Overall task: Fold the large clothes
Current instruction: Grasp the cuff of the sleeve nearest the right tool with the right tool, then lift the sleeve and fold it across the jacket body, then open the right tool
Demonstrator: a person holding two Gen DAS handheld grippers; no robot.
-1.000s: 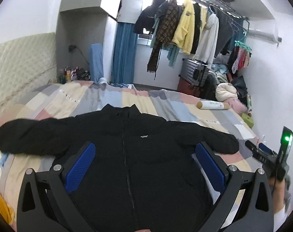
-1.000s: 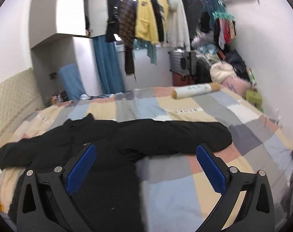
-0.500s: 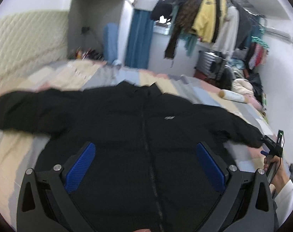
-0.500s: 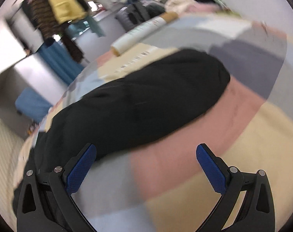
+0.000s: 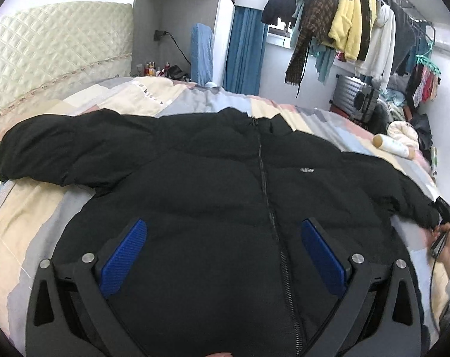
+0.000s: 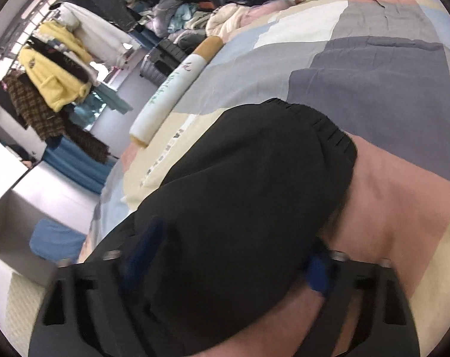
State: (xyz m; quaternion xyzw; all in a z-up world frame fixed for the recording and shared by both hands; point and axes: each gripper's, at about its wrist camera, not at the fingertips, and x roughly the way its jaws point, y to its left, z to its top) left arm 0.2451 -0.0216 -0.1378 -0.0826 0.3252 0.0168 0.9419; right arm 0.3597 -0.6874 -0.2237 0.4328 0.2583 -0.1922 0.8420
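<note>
The puffy black zip-up jacket [image 5: 225, 196] lies spread flat, front up, on the patchwork-covered bed [image 5: 31, 214], nothing folded yet. The right gripper [image 6: 225, 264] has just been closing its jaws around the jacket's sleeve cuff; the left gripper [image 5: 225, 255] hovers open above the hem.

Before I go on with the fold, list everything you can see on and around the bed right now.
Black puffer jacket: one, black, spread front-up on the bed, zipped, sleeves out to both sides.
Patchwork bedcover: one, beige, grey, pink and blue, under the jacket.
Cigarette-shaped long pillow: one, white with tan end, on the bed beyond the jacket.
Quilted headboard: one, cream, at the bed's edge.
Hanging clothes: several, yellow, white, brown check, dark, on a ceiling rail.
Ribbed suitcase: one, grey, beyond the bed.
Left tongs: open above the jacket's body.
Right tongs: have just been closing around the jacket's sleeve cuff; picture blurred.
</note>
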